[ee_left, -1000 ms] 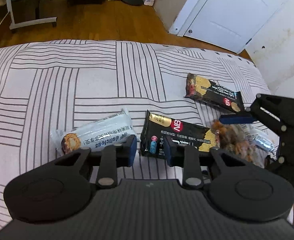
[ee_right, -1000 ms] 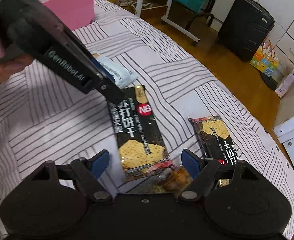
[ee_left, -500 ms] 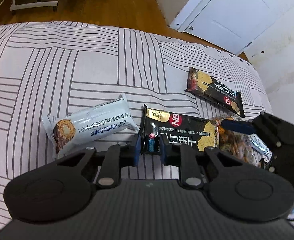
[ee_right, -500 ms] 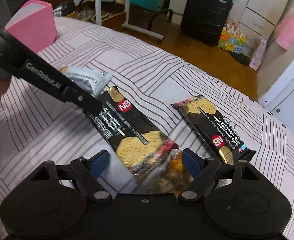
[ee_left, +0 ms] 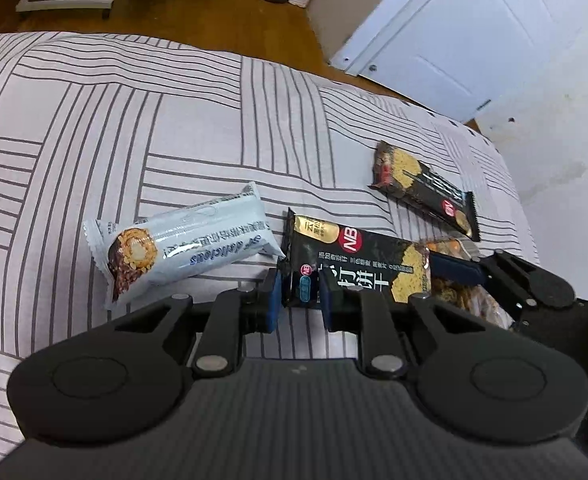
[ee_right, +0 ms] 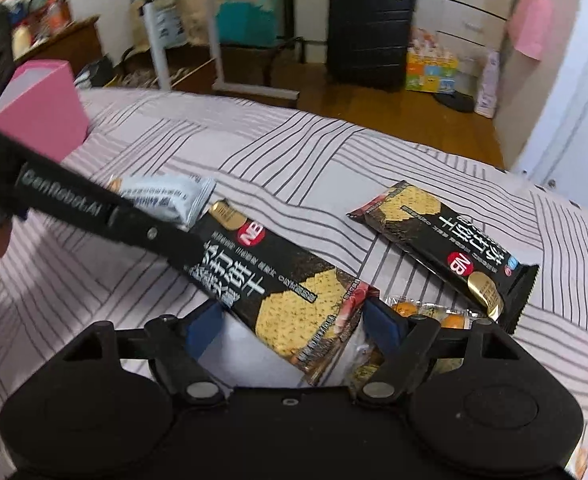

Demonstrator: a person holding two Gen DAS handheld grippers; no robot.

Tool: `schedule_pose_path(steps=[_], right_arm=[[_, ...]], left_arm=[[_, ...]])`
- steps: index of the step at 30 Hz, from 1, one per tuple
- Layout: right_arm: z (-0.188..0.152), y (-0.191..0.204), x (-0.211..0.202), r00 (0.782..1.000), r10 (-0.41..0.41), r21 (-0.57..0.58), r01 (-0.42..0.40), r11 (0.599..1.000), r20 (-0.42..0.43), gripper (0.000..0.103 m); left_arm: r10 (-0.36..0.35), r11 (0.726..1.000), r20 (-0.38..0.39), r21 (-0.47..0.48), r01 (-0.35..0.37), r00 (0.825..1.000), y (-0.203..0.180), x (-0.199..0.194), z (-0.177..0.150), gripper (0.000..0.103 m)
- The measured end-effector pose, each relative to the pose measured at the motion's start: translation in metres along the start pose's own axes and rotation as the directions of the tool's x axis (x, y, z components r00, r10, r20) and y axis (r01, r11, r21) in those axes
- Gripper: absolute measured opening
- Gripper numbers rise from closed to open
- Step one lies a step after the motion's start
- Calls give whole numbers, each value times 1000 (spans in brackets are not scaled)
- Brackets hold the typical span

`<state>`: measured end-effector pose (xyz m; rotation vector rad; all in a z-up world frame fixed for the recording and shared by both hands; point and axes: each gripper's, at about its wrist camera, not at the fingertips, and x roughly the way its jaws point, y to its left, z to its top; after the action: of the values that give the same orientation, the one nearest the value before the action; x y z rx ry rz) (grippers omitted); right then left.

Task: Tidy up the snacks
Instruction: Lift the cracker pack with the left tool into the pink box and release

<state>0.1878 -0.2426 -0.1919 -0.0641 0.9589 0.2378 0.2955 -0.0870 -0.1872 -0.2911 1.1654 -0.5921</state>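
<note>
Near the middle of the frame, on the striped bed [ee_left: 134, 120]: black cracker pack [ee_left: 365, 256]. Left gripper [ee_left: 299, 300] almost pressed together around its corner, real pinch hard to tell. Right gripper [ee_right: 290, 320] spread wide over its other end. Left of it, white snack bar [ee_left: 190, 248]; upper right, second black pack [ee_left: 425, 192].

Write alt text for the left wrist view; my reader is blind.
The left tongs close on the end of a black NB cracker packet on a striped bedsheet, beside a pale blue chocolate roll packet. A second cracker packet lies beyond.
</note>
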Motion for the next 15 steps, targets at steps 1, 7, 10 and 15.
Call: schedule_pose_path(steps=[1,7,10,15], right_arm=[[0,2,0,1000,-10,13,10,1000,4,82],[-8,17,-6,999,-35,23,35,999,20,86],[-13,24,-3,1000,-29,23,29,999,8,102],[-15,32,-2,997,-81,-14,81,997,4,98]], left_arm=[[-5,1000,-2,-9,5,1000,1,-2,-1,18],[-21,1000,-37,-16,20,999,-1,-8,-6,29],[-50,997,-81,-71,44,995,1,-6,-12,28],[-5,999,-52,-48,3,999,-2,-7,-19,25]])
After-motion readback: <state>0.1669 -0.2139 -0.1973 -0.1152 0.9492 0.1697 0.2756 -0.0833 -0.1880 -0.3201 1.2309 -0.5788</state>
